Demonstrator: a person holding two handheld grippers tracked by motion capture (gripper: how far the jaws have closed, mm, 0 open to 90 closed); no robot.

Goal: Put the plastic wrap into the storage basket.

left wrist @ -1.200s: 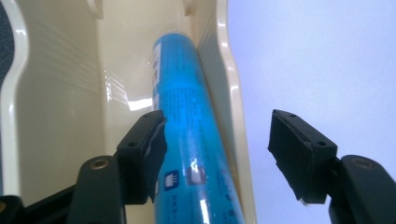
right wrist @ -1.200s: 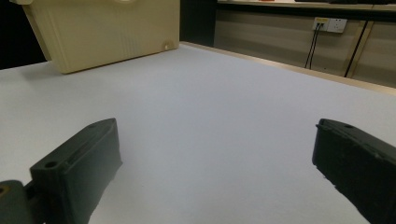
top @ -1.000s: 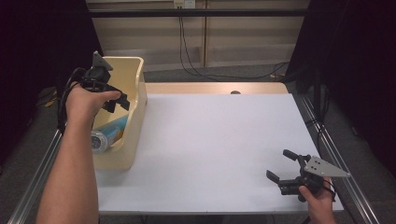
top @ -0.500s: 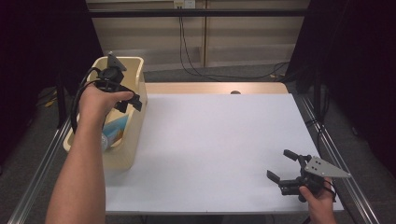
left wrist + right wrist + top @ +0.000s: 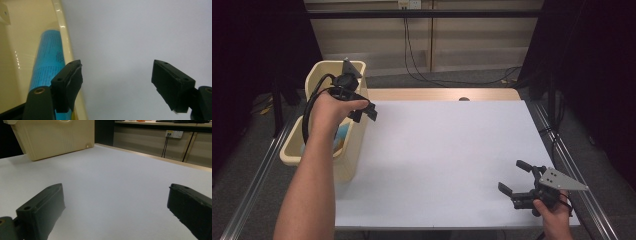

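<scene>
Little of the work appears done, as judged from how things lie. The left tool is held above the right-hand rim of a cream bin that stands at the far left edge of the bench. Its jaws are spread wide with nothing between them. In the left gripper view, the jaws straddle the bin's rim, with white bench surface beneath most of the gap. A blue tube with dark print is seen lying inside the bin, against the inner wall just below the rim. In the high view a patch of blue with some orange beside it can be made out in the bin next to the forearm, but whether the orange belongs to a second item cannot be told.

The right tool is held low at the near right corner of the bench, jaws likewise spread and empty, well apart from the bin. In the right gripper view the bin's outer wall is seen far across the bare white top.

Nothing has been set out on the bench top. If the tube is to be taken out, the grasp, lift and placing are all judged to remain.

Counted: one bin, one blue tube surely seen, two tools, one bench.
</scene>
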